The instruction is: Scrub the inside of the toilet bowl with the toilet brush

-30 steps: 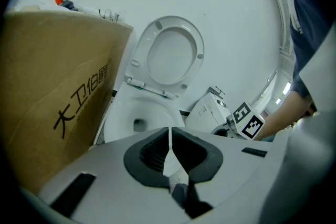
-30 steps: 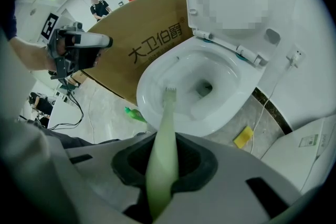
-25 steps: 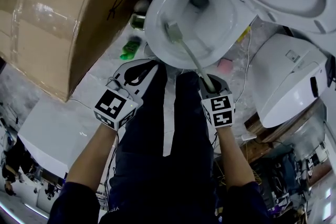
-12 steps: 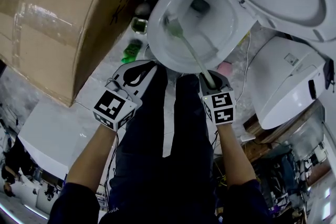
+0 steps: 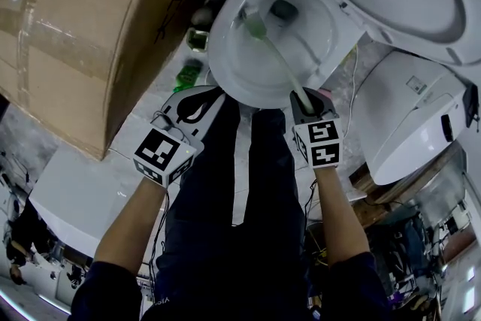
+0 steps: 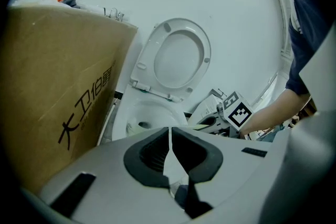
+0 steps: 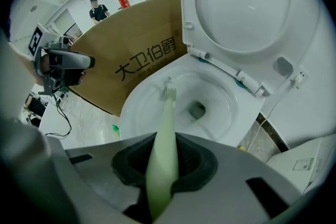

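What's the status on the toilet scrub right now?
Right hand-held gripper shut on toilet brush; left hand-held gripper shut, empty. Brush head inside toilet bowl, at the wall beside the drain. Cardboard box close beside bowl, not blocking.

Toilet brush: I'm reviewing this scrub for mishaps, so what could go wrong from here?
The right gripper holds the toilet brush far from its head, so it may twist or slip under scrubbing pressure. The brush head sits high on the toilet bowl wall near the rim, so a stroke could flick over onto the cardboard box.
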The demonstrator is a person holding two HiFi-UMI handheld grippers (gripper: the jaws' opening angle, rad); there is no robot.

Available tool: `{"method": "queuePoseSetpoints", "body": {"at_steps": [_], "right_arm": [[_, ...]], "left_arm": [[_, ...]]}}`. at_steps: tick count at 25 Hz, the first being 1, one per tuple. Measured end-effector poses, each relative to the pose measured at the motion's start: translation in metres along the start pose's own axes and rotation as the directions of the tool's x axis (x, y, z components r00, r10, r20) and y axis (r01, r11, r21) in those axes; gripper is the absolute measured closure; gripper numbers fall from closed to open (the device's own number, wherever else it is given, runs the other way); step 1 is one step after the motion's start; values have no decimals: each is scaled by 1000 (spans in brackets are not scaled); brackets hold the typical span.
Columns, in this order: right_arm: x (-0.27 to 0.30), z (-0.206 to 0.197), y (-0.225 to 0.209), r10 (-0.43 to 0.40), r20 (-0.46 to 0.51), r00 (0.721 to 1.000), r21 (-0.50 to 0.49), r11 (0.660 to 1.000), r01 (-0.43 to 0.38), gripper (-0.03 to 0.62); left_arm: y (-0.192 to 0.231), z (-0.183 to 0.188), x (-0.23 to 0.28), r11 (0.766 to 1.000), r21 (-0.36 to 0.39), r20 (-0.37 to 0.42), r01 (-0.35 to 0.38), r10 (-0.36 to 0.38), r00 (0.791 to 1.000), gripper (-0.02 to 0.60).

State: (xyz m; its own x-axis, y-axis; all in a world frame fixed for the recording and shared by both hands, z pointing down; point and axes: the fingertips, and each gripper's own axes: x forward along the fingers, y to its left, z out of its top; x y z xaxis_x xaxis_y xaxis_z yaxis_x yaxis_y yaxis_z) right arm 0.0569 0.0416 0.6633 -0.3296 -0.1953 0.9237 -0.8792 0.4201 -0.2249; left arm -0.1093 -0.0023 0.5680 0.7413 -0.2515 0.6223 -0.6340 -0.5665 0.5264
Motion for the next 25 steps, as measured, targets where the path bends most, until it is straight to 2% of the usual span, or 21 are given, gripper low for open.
{"method": "queuePoseSetpoints", "body": {"at_steps": [16,25], "right_arm": [[-8,32,-59,-88,60,994,28,996,87,530],[-19,17,-84,-122,58,991,78,990,118,530]], "left_arm": [[-8,7,16,1000,8,-21,20,-19,1000,538],[-18,8,27,999,19,-31,33,-32,999,540]]}}
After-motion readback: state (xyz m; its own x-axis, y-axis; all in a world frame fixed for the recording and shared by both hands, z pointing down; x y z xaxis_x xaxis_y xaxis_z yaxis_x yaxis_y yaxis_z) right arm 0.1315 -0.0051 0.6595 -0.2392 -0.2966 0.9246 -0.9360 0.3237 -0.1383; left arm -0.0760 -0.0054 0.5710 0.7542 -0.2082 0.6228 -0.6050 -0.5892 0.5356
